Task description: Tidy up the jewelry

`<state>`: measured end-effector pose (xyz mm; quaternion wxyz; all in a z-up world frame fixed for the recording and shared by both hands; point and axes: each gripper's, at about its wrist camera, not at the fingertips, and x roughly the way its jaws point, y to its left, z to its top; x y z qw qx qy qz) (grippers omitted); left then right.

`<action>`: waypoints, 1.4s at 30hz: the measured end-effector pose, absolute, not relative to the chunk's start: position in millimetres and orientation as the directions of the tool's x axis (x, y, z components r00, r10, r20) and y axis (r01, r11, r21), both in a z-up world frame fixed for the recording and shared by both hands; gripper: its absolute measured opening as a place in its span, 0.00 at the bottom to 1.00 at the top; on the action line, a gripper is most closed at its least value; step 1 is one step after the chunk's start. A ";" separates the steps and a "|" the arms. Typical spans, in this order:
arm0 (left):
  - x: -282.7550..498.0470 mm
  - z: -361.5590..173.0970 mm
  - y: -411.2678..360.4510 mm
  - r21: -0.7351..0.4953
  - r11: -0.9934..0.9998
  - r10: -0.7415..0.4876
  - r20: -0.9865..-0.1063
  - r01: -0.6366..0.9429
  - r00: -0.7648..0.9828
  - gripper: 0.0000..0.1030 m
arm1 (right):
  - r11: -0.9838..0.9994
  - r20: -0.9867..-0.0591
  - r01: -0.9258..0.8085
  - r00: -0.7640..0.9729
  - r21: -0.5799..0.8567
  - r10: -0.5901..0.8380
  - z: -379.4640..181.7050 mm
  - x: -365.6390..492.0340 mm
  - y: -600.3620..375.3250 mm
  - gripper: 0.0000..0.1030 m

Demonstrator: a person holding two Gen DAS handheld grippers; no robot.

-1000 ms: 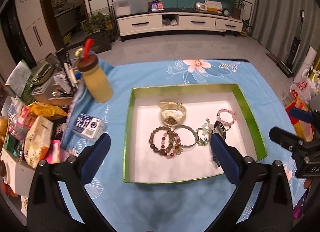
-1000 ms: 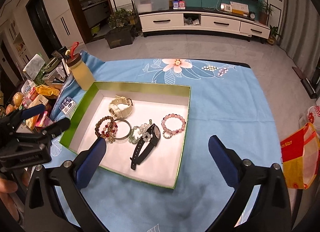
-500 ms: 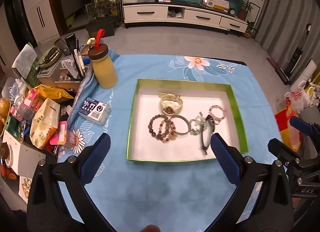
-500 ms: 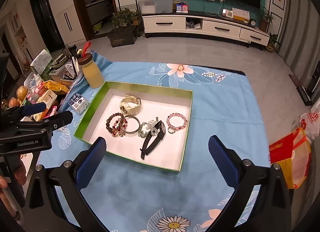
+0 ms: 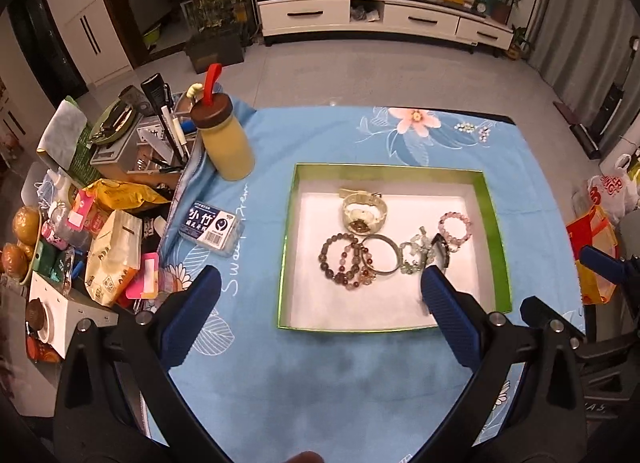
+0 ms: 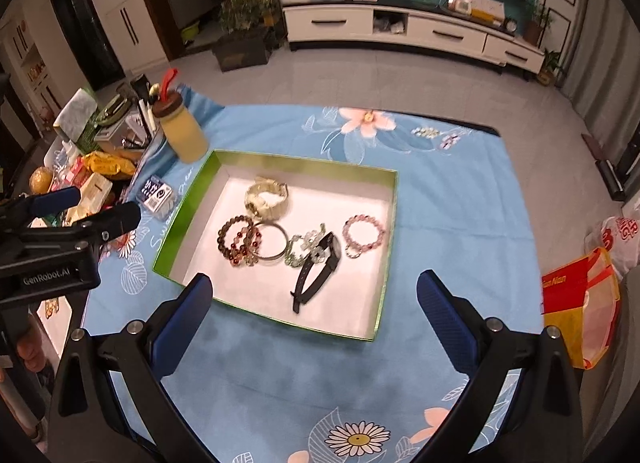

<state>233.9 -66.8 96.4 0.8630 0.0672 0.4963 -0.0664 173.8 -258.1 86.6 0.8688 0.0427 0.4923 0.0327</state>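
Observation:
A green-rimmed white tray (image 5: 498, 231) (image 6: 188, 201) sits on the blue floral cloth. In it lie a cream watch (image 5: 364, 213) (image 6: 267, 196), dark bead bracelets (image 5: 344, 261) (image 6: 238, 240), a silver bangle (image 5: 380, 253) (image 6: 272, 242), a pale green bracelet (image 5: 414, 251) (image 6: 302, 247), a black watch (image 6: 320, 267) and a pink bead bracelet (image 5: 456, 225) (image 6: 363, 236). My left gripper (image 5: 320, 295) is open and empty, high above the tray's near edge. My right gripper (image 6: 316, 295) is open and empty, above the tray's near right.
A yellow bottle (image 5: 226, 143) with a red handle stands at the tray's far left. A blue-labelled pack (image 5: 212, 227) lies left of the tray. Snack packets, pens and boxes (image 5: 100, 215) crowd the table's left side. A red and yellow bag (image 6: 580, 311) sits off the right edge.
Both grippers have risen and pulled back from the tray, so it looks smaller. The jewelry in the tray has not moved.

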 end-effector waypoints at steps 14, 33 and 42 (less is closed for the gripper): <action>245.4 86.5 -69.8 0.074 0.981 -0.026 -0.865 0.179 0.500 0.98 | 0.997 -0.857 -0.009 0.510 0.076 0.070 79.8 188.1 -253.2 0.99; 244.7 82.0 -70.7 0.073 0.979 -0.033 -0.863 0.189 0.504 0.98 | 0.999 -0.853 0.003 0.521 0.044 0.036 77.3 192.1 -251.4 0.99; 245.3 82.2 -69.6 0.079 0.980 -0.026 -0.862 0.185 0.506 0.98 | 0.999 -0.852 0.005 0.523 0.043 0.034 78.1 192.3 -251.9 0.99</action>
